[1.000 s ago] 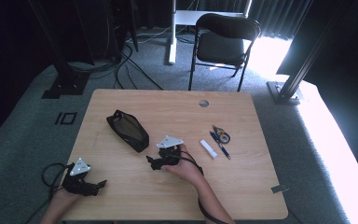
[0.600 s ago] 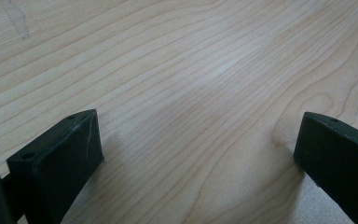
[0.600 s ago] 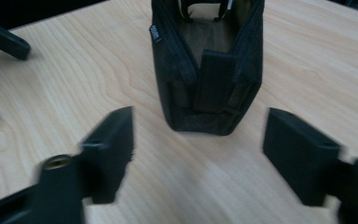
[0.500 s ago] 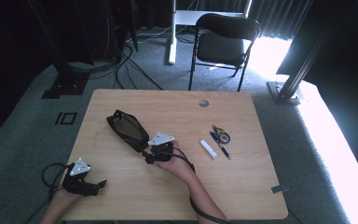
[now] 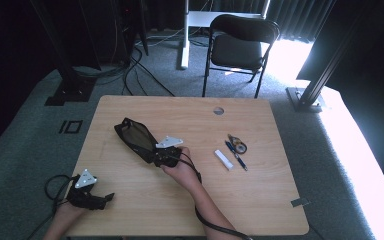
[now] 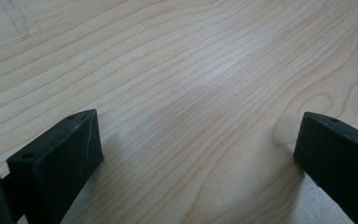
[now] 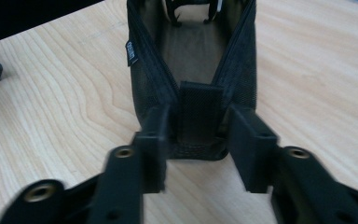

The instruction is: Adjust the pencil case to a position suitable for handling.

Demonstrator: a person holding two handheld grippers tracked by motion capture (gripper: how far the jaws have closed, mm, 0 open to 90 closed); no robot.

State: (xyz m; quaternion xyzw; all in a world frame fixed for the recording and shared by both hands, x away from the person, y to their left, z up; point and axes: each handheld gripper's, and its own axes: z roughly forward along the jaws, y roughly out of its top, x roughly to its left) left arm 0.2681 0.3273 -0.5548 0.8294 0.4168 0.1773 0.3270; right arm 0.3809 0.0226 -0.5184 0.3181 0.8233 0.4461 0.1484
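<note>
Black mesh zip pouch (image 5: 136, 139) lies unzipped, mouth gaping, left of centre on light wood table (image 5: 260, 190). Right gripper (image 7: 200, 135) jaws part-closed either side of pouch's black end tab, contact unclear. Left gripper (image 6: 198, 154) spread wide on bare wood near the table's front-left corner.

Black tongs (image 5: 156, 159), blocky jaws, brass screw inserts, grey triangular top plates, trailing black cables.

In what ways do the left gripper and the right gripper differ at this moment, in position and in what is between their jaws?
The left gripper rests near the table's front left corner; the right gripper is near the middle, at the black mesh pouch. The left's jaws stand wide over bare wood; the right's jaws flank the pouch's end tab, not yet closed. Both are black, hand-held, and open.
</note>
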